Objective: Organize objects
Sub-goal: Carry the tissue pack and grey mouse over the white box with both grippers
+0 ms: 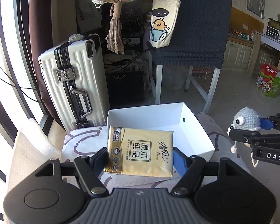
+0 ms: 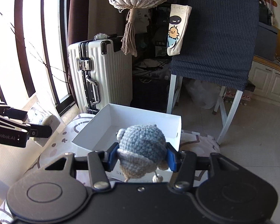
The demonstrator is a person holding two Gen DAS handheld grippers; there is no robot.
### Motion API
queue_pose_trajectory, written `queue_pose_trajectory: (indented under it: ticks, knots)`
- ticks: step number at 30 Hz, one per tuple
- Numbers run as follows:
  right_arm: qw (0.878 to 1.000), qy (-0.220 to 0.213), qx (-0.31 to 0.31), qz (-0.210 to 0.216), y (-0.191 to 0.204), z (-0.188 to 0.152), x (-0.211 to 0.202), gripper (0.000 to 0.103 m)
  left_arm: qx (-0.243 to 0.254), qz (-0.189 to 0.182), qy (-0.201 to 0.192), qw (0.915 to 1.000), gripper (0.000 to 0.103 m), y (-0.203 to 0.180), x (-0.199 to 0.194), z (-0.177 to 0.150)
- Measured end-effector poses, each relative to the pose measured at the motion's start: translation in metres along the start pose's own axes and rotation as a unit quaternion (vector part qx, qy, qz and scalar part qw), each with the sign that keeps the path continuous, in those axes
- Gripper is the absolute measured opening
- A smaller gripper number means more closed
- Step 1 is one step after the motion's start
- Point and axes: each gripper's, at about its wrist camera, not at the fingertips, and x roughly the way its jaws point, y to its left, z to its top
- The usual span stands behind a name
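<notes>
Left wrist view: one yellow tissue pack (image 1: 140, 152), printed face up, clamped flatwise between the fingers of the left gripper (image 1: 141, 160). The jaws stand fairly wide because the pack itself is wide, and both pads press its short edges. It hangs above the near edge of the white box (image 1: 199, 128), which sits on a patterned cushion (image 1: 80, 141); the open top makes the box the likely collecting place.

Right wrist view: one crocheted blue-grey toy (image 2: 142, 149), its head squeezed between the blue pads of the right gripper (image 2: 142, 158). Jaws narrow, closed on the soft body, which bulges above them; a cord with a small pompom dangles beneath. The toy is carried over the box's near wall, face turned away from this camera.

Box interior: no loose contents seen, so neither item is deposited yet.

Surroundings: white suitcase (image 1: 72, 84) upright behind the box; chair with dark blue cover (image 2: 216, 43) to the right.
</notes>
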Motion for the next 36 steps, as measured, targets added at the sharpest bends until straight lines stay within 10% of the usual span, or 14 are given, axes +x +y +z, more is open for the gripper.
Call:
queue_pose_trajectory:
  ticks: [13, 36]
  knots:
    - [0.999, 0.027, 0.038, -0.021, -0.011, 0.056, 0.078, 0.053, -0.038, 0.037, 0.026, 0.9982, 0.073, 0.016, 0.080, 0.048]
    - [0.979, 0.150, 0.130, -0.038, -0.045, -0.002, 0.207, 0.053, -0.066, 0.043, 0.147, 0.9860, 0.073, 0.016, 0.212, 0.021]
